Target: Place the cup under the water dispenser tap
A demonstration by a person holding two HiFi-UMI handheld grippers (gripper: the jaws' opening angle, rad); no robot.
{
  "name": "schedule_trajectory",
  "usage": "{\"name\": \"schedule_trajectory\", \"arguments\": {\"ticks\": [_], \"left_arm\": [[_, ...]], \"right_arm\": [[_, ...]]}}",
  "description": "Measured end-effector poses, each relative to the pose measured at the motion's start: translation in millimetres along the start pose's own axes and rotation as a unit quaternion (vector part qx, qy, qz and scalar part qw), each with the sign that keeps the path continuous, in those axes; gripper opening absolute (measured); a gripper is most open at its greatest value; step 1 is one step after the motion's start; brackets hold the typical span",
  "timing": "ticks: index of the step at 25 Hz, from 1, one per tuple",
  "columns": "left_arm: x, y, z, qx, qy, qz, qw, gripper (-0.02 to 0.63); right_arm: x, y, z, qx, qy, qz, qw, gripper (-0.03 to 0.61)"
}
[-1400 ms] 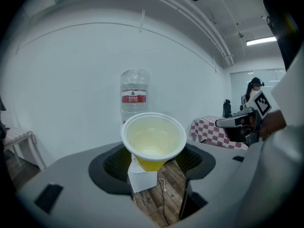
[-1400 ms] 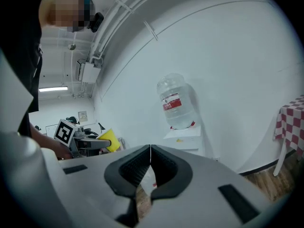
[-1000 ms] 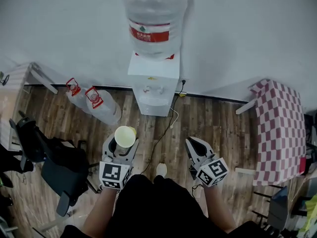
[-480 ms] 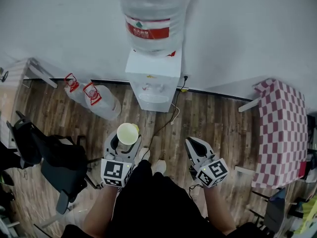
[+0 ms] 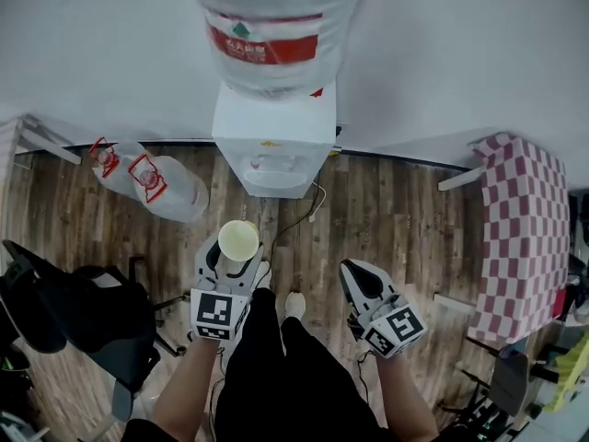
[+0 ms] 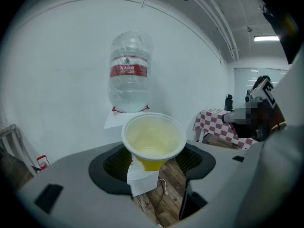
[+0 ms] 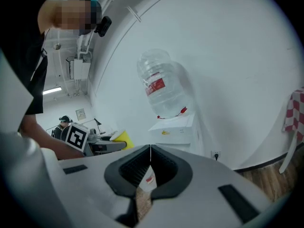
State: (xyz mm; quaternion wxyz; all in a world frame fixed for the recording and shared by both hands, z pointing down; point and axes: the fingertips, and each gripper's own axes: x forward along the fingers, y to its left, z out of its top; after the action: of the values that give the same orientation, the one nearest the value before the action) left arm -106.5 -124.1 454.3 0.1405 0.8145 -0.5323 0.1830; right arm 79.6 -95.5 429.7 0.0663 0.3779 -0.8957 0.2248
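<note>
A yellow paper cup [image 5: 238, 241] stands upright, empty, between the jaws of my left gripper [image 5: 233, 254], which is shut on its lower wall. In the left gripper view the cup [image 6: 153, 139] fills the middle and my left gripper [image 6: 152, 164] clasps its base. The white water dispenser [image 5: 273, 136] with a big clear bottle [image 5: 267, 26] on top stands against the wall, ahead of the cup and apart from it. Its tap recess [image 5: 271, 168] faces me. My right gripper [image 5: 361, 284] hangs shut and empty to the right. In its own view my right gripper [image 7: 150, 152] has its jaws touching.
Two empty water bottles [image 5: 152, 180] lie on the wooden floor left of the dispenser. A black office chair [image 5: 83, 316] stands at the left and a red-checked table [image 5: 520, 233] at the right. A power cable [image 5: 308, 212] trails from the dispenser.
The dispenser has come nearer and looks larger. Both grippers have moved forward toward it and sunk a little, the cup still in the left one.
</note>
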Motion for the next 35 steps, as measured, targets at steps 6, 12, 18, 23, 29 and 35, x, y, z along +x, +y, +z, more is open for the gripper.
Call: {"name": "schedule_trajectory", "arguments": {"ticks": [6, 12, 18, 23, 29, 35], "left_arm": [[66, 12, -30, 0.016, 0.006, -0.031, 0.9994, 0.291], [113, 14, -64, 0.003, 0.015, -0.049, 0.9987, 0.291], [153, 18, -97, 0.013, 0.027, -0.062, 0.9976, 0.291], [187, 21, -125, 0.025, 0.034, -0.066, 0.9969, 0.291], [225, 15, -154, 0.027, 0.033, -0.077, 0.9961, 0.291], [266, 7, -183, 0.054, 0.044, -0.089, 0.9936, 0.291]], "right_arm": [[50, -15, -6, 0.008, -0.013, -0.007, 1.000, 0.021], [79, -40, -33, 0.011, -0.010, -0.026, 1.000, 0.021], [97, -59, -66, 0.020, 0.003, -0.035, 0.999, 0.021], [107, -71, -91, 0.023, 0.007, -0.043, 0.999, 0.021], [122, -91, -116, 0.018, 0.009, -0.044, 0.999, 0.021], [127, -113, -136, 0.020, 0.006, -0.051, 0.999, 0.021]]}}
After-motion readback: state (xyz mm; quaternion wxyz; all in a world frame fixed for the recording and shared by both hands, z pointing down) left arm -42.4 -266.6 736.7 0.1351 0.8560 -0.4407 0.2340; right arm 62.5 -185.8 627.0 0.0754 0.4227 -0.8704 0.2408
